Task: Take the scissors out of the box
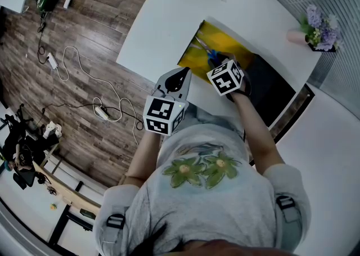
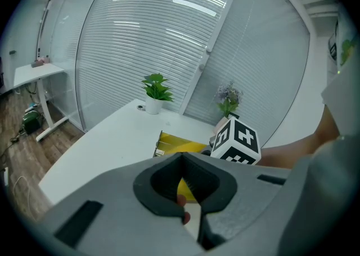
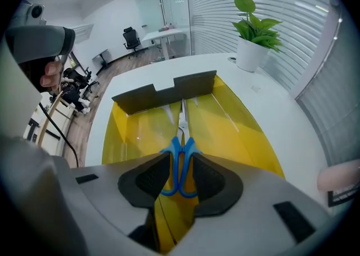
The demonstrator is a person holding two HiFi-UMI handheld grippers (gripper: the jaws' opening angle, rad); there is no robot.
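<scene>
The open box [image 1: 225,40] with a yellow inside lies on the white table [image 1: 163,18]. The scissors [image 3: 180,156] have blue handles and steel blades that point toward the box's far flap [image 3: 163,94]. My right gripper [image 3: 180,166] is shut on the handles, inside the box. I cannot tell whether the scissors touch the box floor. In the head view the right gripper [image 1: 216,62] reaches into the box beside the scissors [image 1: 212,54]. My left gripper [image 1: 183,75] hovers at the table's near edge, left of the box, shut and holding nothing. The left gripper [image 2: 181,157] faces the box [image 2: 171,143].
A potted green plant [image 3: 253,38] stands beyond the box. A pot of purple flowers [image 1: 316,30] sits at the table's right end. A dark panel [image 1: 273,89] lies right of the box. Cables and a power strip [image 1: 101,112] trail over the wooden floor on the left.
</scene>
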